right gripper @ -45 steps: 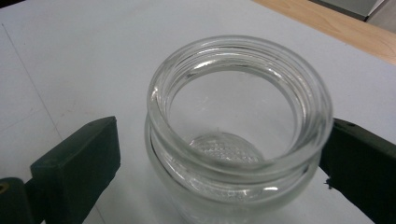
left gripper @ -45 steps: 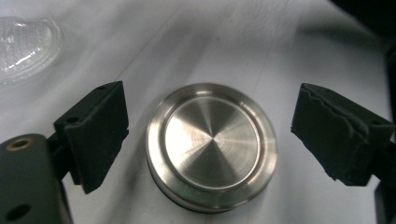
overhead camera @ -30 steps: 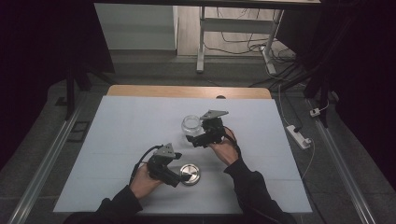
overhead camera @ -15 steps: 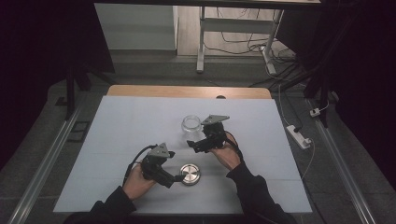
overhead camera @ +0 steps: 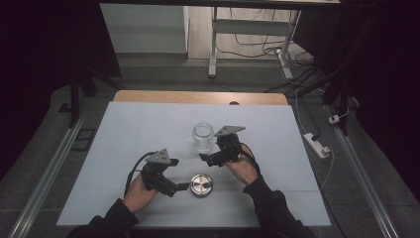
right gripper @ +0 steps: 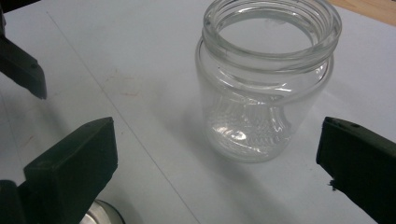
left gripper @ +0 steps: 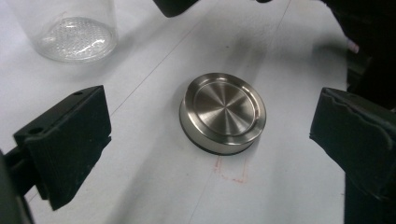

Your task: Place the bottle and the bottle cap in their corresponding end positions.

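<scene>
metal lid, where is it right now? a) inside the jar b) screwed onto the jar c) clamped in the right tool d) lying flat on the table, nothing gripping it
d: the metal lid lies flat on the white table, between the wide-open jaws of the left tool without touching them, and the jar stands open-mouthed apart from it.

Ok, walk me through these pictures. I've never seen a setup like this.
No robot here: a person holds a hand tool with two black jaws in each hand. The high view looks down on the table; the other two come from cameras riding on the tools. The left gripper, jaws just opened wide, points at a metal lid lying flat, touching nothing. The right gripper, also open, faces an open glass jar standing upright. Neither tool holds anything.
</scene>
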A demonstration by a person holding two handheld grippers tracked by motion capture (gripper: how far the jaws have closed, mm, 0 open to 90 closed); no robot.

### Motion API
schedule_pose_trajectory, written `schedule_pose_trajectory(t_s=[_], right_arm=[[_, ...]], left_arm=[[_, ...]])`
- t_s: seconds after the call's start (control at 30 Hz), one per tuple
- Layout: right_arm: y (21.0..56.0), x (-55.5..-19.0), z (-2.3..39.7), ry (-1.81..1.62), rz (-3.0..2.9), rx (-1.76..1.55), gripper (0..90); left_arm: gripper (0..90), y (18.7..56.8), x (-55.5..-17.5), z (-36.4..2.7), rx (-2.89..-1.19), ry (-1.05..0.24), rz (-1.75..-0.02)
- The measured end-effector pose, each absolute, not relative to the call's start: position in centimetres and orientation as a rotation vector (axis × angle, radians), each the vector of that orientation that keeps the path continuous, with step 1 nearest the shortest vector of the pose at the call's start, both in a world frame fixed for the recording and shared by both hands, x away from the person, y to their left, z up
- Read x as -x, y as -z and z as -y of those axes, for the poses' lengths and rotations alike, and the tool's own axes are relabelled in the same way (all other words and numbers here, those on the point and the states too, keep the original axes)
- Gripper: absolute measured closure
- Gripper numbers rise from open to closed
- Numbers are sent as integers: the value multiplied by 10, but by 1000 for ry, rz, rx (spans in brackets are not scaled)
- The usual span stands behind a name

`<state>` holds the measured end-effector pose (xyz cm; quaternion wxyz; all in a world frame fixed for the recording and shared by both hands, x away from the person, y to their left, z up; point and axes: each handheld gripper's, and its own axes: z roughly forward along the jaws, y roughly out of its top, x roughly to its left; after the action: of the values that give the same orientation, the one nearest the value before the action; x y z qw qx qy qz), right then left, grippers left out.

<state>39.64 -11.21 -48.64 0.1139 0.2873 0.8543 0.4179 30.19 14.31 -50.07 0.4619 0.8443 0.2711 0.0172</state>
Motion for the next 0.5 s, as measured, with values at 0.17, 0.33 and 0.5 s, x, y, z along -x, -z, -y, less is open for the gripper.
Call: schedule_pose_trajectory(t_s=[0.17, 0.33, 0.5], right_arm=[[484, -391, 114, -1231, -2515, -829, 0], [478, -384, 119, -1246, -2511, -817, 0], [474, -377, 123, -1264, -2510, -803, 0]], left_arm=[[0, 498, -298, -148, -2070, -53, -670], [0, 496, -295, -154, -2055, -63, -680], [0, 494, -291, -159, -2065, -73, -677]])
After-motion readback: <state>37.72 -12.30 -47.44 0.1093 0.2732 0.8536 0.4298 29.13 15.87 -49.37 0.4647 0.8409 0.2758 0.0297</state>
